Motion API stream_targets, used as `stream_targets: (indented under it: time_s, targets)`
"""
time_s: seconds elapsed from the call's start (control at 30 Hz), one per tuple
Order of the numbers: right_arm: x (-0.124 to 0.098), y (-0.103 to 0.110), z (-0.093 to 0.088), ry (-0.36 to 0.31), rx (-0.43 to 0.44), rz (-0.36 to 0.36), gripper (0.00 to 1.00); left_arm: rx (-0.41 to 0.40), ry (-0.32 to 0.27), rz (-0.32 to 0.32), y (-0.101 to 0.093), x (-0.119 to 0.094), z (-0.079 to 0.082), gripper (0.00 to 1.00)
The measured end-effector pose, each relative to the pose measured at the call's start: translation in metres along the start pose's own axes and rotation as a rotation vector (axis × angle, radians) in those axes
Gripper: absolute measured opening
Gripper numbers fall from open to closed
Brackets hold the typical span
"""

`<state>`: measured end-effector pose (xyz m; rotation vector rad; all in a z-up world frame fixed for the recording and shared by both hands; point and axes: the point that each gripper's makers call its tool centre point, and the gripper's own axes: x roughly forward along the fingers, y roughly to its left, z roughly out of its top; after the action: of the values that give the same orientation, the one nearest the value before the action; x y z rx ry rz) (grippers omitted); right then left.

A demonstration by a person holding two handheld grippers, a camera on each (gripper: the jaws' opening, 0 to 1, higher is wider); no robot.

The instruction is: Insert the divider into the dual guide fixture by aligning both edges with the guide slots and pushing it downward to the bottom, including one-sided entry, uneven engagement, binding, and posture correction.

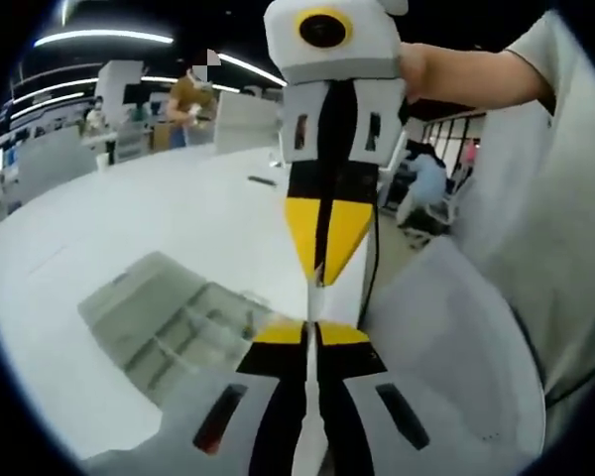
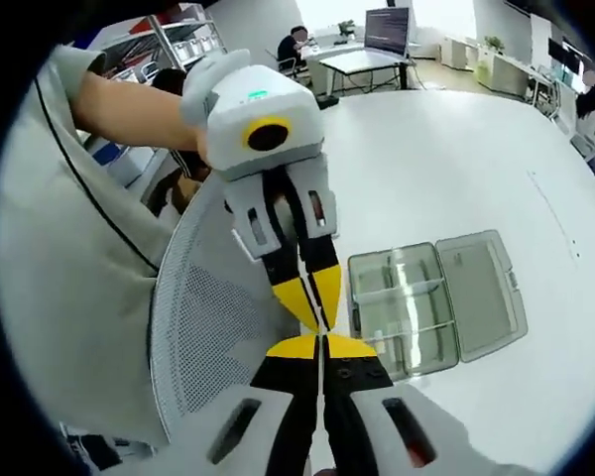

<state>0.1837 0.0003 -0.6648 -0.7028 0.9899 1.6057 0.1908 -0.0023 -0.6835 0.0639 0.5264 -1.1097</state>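
Both grippers pinch the thin white divider edge-on between them, left gripper and right gripper tip to tip above the open clear fixture box on the white table, likely to steady both ends for alignment

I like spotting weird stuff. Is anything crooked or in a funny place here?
Yes. The thin white divider is pinched between both grippers, the left gripper and right gripper, held above the table, not in the clear box, which lies open.

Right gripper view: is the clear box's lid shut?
No, the clear box lies on the white table with its lid swung flat open beside it.
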Motion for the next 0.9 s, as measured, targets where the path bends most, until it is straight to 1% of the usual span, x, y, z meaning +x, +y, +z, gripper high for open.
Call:
stream_targets:
  time_s: [0.1,0.2,0.27,0.3,0.37,0.4,0.43,0.5,0.53,0.57,0.6,0.63,0.8,0.9]
  targets:
    - [-0.0029,-0.002,0.0018,-0.016,0.018,0.002,0.0,-0.015,-0.01,-0.005,0.0018,-0.0024,0.0015,0.0]
    - [-0.0047,-0.0025,0.0036,-0.021,0.007,0.001,0.0,-0.027,-0.013,-0.017,0.0015,-0.0024,0.0022,0.0]
    - [-0.0055,-0.0022,0.0053,-0.027,-0.032,0.002,0.0,-0.037,-0.013,-0.024,0.0025,-0.003,0.0037,0.0]
    - [-0.0059,-0.0015,0.0059,-0.029,-0.06,0.004,0.0,-0.029,-0.01,-0.028,0.0017,-0.0034,0.0041,0.0]
    - [-0.0064,0.0006,0.0056,-0.022,-0.056,0.008,0.0,-0.02,-0.005,-0.038,-0.0002,-0.0037,0.0045,0.0]
    - [-0.0064,0.0009,0.0056,-0.019,-0.074,0.007,0.0,-0.013,-0.004,-0.036,-0.0004,-0.0037,0.0047,0.0]
    - [-0.0064,-0.0005,0.0056,-0.012,-0.128,0.003,0.0,-0.009,-0.002,-0.037,-0.0005,-0.0037,0.0046,0.0]
    - [-0.0058,0.002,0.0049,-0.007,-0.104,0.006,0.0,-0.006,-0.002,-0.042,-0.0026,-0.0032,0.0043,0.0]
    - [-0.0057,0.0031,0.0037,0.0,-0.128,0.008,0.0,-0.004,-0.003,-0.048,-0.0047,-0.0028,0.0038,0.0]
    - [-0.006,-0.0001,0.0054,0.0,-0.179,-0.002,0.0,-0.003,-0.005,-0.047,-0.005,-0.0026,0.0038,0.0]
    - [-0.0056,0.0018,0.0048,0.004,-0.147,0.004,0.0,-0.004,-0.005,-0.047,-0.005,-0.0026,0.0037,0.0]
    - [-0.0055,0.002,0.0045,0.006,-0.147,0.004,0.0,-0.004,-0.005,-0.048,-0.0053,-0.0025,0.0035,0.0]
    - [-0.0049,0.002,0.0045,0.011,-0.169,0.003,0.0,0.002,-0.004,-0.048,-0.0054,-0.003,0.0031,0.0]
    - [-0.003,0.0035,0.0022,0.032,-0.188,0.008,0.0,0.016,0.007,-0.049,-0.0054,-0.0028,0.0017,0.0]
